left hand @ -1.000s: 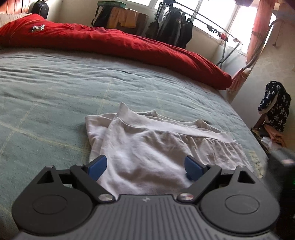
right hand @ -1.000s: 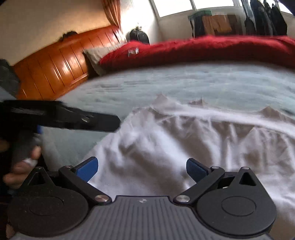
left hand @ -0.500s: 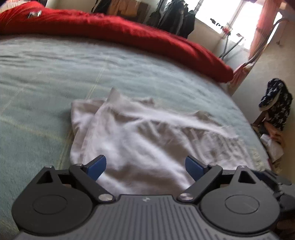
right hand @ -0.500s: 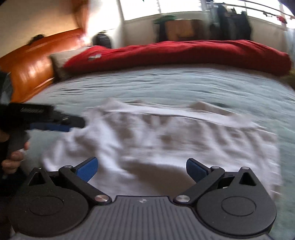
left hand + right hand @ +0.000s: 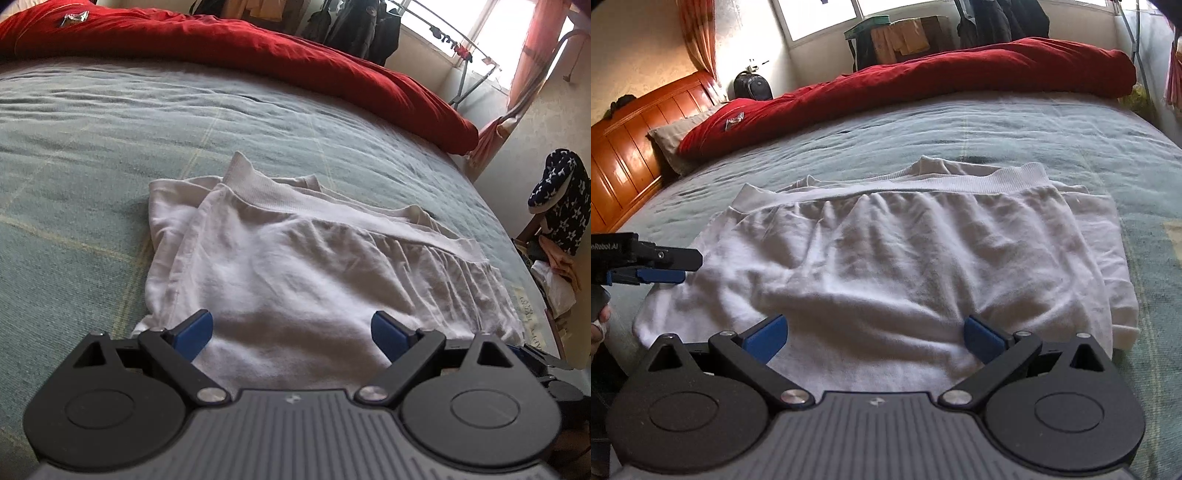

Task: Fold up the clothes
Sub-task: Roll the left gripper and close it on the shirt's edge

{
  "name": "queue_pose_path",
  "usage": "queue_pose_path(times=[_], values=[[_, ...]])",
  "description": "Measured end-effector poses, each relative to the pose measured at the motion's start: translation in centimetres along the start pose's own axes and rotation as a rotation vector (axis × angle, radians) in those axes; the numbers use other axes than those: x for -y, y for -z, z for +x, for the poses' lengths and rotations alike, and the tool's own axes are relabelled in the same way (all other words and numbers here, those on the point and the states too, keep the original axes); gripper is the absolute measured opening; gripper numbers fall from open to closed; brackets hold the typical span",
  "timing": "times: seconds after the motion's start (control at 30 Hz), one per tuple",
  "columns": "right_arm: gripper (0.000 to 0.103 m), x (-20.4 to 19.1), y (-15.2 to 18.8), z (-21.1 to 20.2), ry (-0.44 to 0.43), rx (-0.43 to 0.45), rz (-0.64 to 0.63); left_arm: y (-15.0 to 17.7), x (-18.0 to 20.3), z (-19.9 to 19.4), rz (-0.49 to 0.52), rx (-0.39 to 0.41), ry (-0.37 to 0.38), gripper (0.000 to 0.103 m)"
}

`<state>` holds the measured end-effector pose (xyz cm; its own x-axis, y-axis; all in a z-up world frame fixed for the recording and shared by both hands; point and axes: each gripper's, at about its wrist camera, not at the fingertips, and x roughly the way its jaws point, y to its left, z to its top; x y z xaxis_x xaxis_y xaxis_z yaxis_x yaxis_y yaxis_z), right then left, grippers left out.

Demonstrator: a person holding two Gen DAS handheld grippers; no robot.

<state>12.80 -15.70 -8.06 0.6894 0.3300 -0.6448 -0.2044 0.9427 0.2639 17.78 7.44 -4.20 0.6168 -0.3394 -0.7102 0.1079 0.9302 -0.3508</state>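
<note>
Blue pads [image 5: 194, 329] on my left gripper [image 5: 291, 332] are standing wide, gripping nothing; my right gripper [image 5: 875, 334] is gaping equally wide. Both are hovering at the near edge of the white garment [image 5: 905, 266], which is lying doubled in 2 layers on the green bedspread [image 5: 110, 147]. Further folds are probably remaining, though I'm only judging.

Open green bedspread [image 5: 1015, 125] around the white garment [image 5: 905, 258]; red duvet [image 5: 960, 81] along the far edge.
</note>
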Motion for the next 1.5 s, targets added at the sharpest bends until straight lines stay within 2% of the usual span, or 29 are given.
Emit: queue_pose_path(times=[0.17,0.23,0.37,0.5,0.6,1.03,1.17,1.27,1.37,1.5], values=[[0.103,-1.3,0.4,0.1,0.046,-0.015,-0.098,-0.5,0.1,-1.2,0.011,0.046,0.018,0.092],[0.103,-1.7,0.3,-0.3,0.049,-0.020,-0.113,-1.1,-1.0,-1.8,-0.002,0.066,0.031,0.092],[0.103,-1.8,0.1,-2.2,-0.046,0.013,-0.078,-2.3,-3.5,-3.0,-0.032,0.104,0.055,0.092],[0.103,-1.4,0.0,-3.8,-0.126,0.053,-0.025,-2.5,-7.7,-1.8,-0.146,0.041,0.071,0.092],[0.103,-0.9,-0.1,-4.2,-0.158,0.062,0.017,-3.2,-8.6,-0.1,-0.189,0.006,0.143,0.092],[0.103,0.0,0.0,-2.9,-0.105,0.038,0.079,-6.3,-12.7,7.1,-0.370,-0.143,0.451,0.094],[0.103,0.0,-0.1,-3.2,-0.103,0.045,0.090,-6.3,-12.5,7.0,-0.325,-0.194,0.506,0.096],[0.103,0.0,0.0,-3.6,-0.096,0.050,0.081,-5.0,-12.3,5.6,-0.293,-0.234,0.536,0.096],[0.103,-0.1,0.2,-3.8,-0.099,0.050,0.079,-3.9,-12.4,4.7,-0.263,-0.230,0.552,0.092],[0.103,-0.2,0.4,-3.5,-0.099,0.032,0.084,-4.8,-13.1,6.3,-0.301,-0.248,0.561,0.091]])
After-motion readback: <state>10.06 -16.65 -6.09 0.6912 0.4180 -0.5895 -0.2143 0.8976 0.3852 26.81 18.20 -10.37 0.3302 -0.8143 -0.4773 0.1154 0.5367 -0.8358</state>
